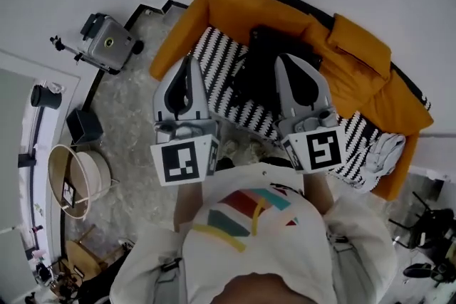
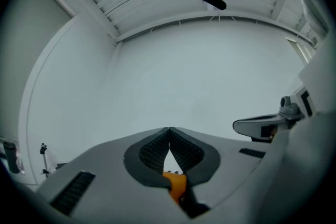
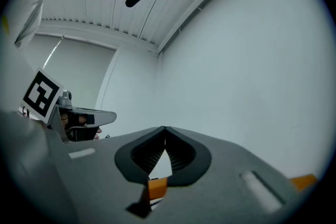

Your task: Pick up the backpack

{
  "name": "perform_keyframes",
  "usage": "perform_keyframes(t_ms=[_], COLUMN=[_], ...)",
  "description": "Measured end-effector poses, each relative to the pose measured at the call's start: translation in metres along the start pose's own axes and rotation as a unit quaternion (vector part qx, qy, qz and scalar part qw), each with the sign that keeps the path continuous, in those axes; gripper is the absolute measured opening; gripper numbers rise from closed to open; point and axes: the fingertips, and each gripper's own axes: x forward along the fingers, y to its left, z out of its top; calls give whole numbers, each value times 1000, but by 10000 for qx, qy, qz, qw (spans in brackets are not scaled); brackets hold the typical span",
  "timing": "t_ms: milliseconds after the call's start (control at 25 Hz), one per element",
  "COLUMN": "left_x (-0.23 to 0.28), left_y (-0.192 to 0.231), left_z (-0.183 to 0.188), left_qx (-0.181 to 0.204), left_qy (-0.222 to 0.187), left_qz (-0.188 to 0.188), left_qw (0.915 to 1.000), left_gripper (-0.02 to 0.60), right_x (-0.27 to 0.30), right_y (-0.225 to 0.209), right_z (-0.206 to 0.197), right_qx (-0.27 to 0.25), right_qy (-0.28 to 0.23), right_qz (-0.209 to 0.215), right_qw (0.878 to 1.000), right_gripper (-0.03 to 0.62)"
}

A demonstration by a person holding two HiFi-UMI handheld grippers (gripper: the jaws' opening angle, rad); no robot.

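A black backpack [image 1: 265, 64] lies on the orange sofa [image 1: 235, 7], on its black-and-white patterned cover [image 1: 217, 67]. In the head view my left gripper [image 1: 188, 62] is held up to the left of the backpack and my right gripper [image 1: 286, 59] just to its right, both in front of it and apart from it. Each has its jaws closed tip to tip with nothing between them. The left gripper [image 2: 169, 129] and right gripper [image 3: 165, 129] views look slightly upward at a bare white wall; only a sliver of orange sofa shows through the jaw gaps.
A light-coloured garment [image 1: 385, 153] lies at the sofa's right end. A grey box-shaped device [image 1: 108, 43] sits on the floor left of the sofa, with a round lamp shade [image 1: 77, 181] and dark stands along the left wall. Camera gear [image 1: 427, 238] stands at lower right.
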Motion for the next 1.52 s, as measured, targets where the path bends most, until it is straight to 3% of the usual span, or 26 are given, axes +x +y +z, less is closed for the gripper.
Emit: perform_keyframes(t_ms=[360, 800, 1240, 1520], left_x=[51, 74, 76, 83], left_y=[-56, -98, -133, -128], left_z=[-7, -16, -18, -24], left_qx=[-69, -175, -100, -168], left_qy=[21, 30, -3, 81], left_qz=[-1060, -1802, -2202, -2106], left_qw=[9943, 9835, 9754, 9774], left_gripper=[15, 15, 15, 15], right_x=[-39, -111, -129, -122], right_y=[-64, -113, -119, -122], right_z=[-1, -13, -20, -27], right_qx=[-277, -311, -541, -455], right_qy=[156, 445, 679, 727], right_qz=[-1286, -2614, -3035, -3039], right_qw=[9912, 9637, 9489, 9488], right_gripper=[5, 5, 5, 5])
